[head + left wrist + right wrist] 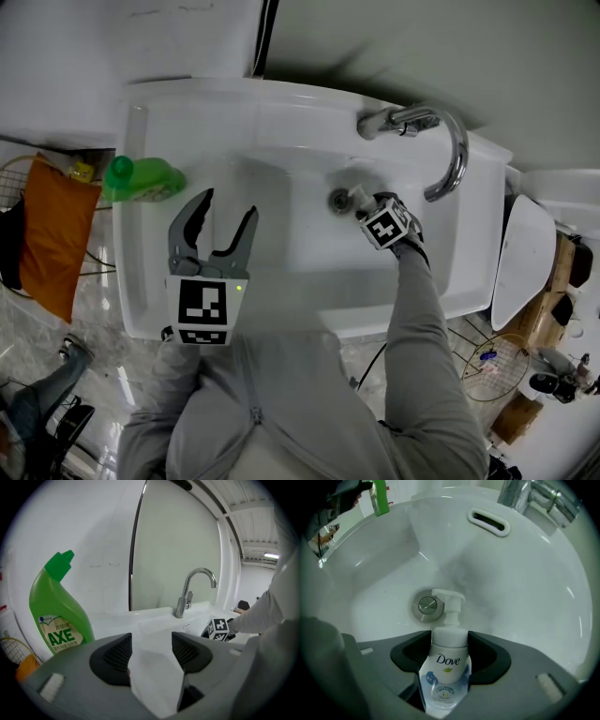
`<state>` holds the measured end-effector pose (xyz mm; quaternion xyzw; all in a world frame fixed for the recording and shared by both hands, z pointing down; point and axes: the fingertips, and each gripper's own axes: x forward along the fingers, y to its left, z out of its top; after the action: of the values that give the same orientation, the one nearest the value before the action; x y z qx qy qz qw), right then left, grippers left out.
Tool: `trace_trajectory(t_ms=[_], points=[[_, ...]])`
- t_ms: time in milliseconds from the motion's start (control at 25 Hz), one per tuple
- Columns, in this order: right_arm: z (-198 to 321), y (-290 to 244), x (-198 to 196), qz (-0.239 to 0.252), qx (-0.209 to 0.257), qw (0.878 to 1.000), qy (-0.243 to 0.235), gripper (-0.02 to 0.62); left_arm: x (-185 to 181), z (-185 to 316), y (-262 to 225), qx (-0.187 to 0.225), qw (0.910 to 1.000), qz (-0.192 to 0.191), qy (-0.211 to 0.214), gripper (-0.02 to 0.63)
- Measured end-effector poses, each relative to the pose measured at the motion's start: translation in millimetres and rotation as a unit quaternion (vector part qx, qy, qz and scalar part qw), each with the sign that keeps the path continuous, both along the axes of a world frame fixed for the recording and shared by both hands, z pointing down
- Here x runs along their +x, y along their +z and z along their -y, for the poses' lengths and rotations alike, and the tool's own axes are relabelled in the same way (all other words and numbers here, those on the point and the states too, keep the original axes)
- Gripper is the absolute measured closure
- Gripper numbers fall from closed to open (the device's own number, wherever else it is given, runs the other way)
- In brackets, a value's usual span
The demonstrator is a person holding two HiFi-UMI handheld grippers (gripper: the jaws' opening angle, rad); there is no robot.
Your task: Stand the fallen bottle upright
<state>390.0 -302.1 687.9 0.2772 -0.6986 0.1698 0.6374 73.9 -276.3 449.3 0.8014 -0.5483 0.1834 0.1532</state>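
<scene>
The right gripper point(449, 641) is clamped on the Dove pump bottle point(446, 667) at its shoulder — probably light, slick plastic, better held there than by the pump — while the left gripper point(214, 228) gapes empty.

Green bottle point(145, 180) on sink point(281, 101) rim, left gripper point(231, 203) jaws apart, right gripper point(367, 206) holding pump bottle point(357, 196)

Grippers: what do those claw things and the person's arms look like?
The left gripper has two curved black jaws on a grey body, with a small green light. The right gripper is grey and black too. Each carries a white cube with black square markers. The person wears grey sleeves.
</scene>
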Motion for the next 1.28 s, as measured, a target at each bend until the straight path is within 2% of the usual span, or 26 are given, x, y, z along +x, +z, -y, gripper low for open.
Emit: trace_trajectory(t_ms=[360,760,1080,1280], points=[[-2.0,-29.4,-10.5,0.037,0.054,0.997,0.030,0.350,3.8,-11.8,-18.4,0.024,0.9996,-0.002,0.010,0.304],[-1.1,-84.1,-43.0,0.097,0.136,0.984,0.056,0.354,-7.4,-39.1,-42.2,0.055,0.9983,-0.004,0.016,0.304],[-15.9,-101.6,-89.3,0.125,0.155,0.979,0.052,0.356,-49.1,-71.6,-56.5,0.070,0.9975,0.001,-0.008,0.304],[-19.5,-131.7,-134.8,0.156,0.190,0.969,0.037,0.356,-85.0,-91.4,-65.7,0.082,0.9962,0.001,-0.030,0.304]])
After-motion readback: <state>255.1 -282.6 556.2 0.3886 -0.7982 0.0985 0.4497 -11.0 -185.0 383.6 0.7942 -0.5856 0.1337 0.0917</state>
